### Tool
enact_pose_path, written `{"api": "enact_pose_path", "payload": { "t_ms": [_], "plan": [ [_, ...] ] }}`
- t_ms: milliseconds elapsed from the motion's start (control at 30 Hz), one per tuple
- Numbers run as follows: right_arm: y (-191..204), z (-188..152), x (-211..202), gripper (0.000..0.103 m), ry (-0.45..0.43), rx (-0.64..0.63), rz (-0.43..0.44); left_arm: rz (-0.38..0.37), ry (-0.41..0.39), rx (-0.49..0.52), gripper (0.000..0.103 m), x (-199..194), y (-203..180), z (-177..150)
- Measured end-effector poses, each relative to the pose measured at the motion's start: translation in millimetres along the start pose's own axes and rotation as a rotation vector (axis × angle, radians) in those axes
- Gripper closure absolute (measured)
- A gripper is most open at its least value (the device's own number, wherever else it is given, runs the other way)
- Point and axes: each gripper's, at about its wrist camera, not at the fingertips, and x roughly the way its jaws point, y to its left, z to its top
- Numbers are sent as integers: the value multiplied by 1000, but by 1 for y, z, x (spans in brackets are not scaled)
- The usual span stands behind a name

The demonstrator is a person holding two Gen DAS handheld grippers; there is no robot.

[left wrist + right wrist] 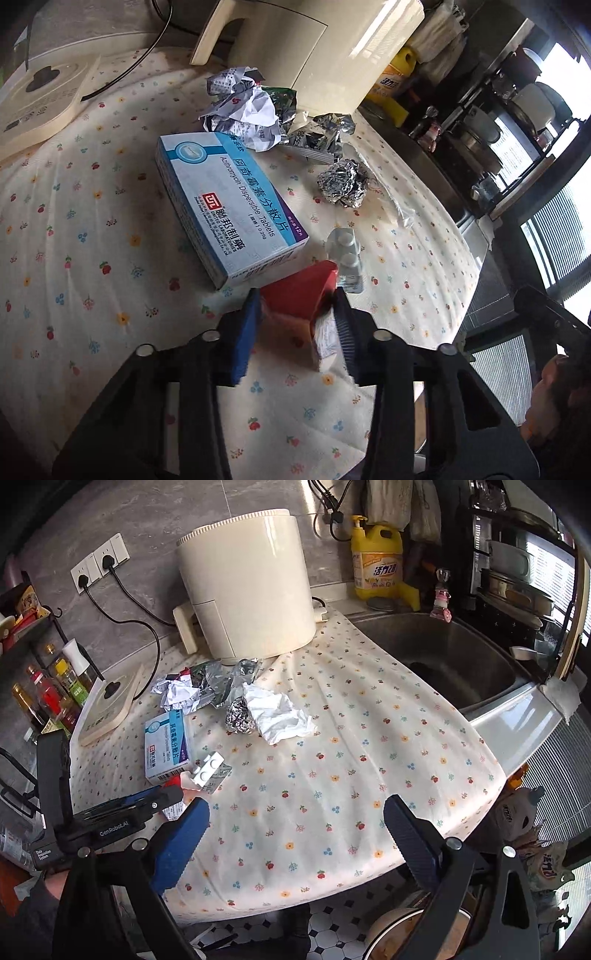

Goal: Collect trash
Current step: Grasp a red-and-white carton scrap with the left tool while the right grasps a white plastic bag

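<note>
Left wrist view: the left hand-held gripper (pixel 295 314) has its jaws closed in on a red box (pixel 303 291), which sits between the blue pads with its far corner poking out toward the medicine box (pixel 229 210). The medicine box lies just beyond and left of that corner, long axis running away from the gripper toward the crumpled paper (pixel 243 114). A blister pack (pixel 345 251) lies just right of the medicine box's near end; a foil ball (pixel 343 182) sits farther right of it, on the counter (pixel 74 229).

Right wrist view: the right hand-held gripper (pixel 295 834) hangs wide open and holds nothing, over bare cloth near the counter's front edge. The trash lies ahead and to its left. A white tissue (pixel 280 716), right of the medicine box (pixel 168 746) and touching the foil ball (pixel 239 716), looks like the nearest loose piece for this arm. The left gripper is nearer everything around the medicine box.
</note>
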Motion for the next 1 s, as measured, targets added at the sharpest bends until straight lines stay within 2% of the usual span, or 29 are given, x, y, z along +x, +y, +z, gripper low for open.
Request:
{"api": "enact_pose_path", "payload": {
  "t_ms": [233,500,633,733,767,833,900,1000],
  "plan": [
    [16,33,30,13,-27,-34,-4,13,-66,53,68,-28,5,8],
    [35,54,74,17,-4,-113,-7,102,-148,-9,68,-67,38,17],
    [43,58,94,18,18,-162,-13,158,-166,-56,68,-77,57,15],
    [49,60,106,20,15,-202,-54,197,-179,-83,68,-87,69,13],
    [50,61,111,25,22,-216,-60,209,-187,-91,68,-91,71,12],
    [52,62,122,42,52,-244,-64,225,-209,-111,68,-100,75,10],
    [53,62,132,88,95,-267,-95,236,-226,-132,68,-106,77,8],
    [51,62,122,100,75,-266,-84,249,-241,-136,68,-111,74,5]
  ]
}}
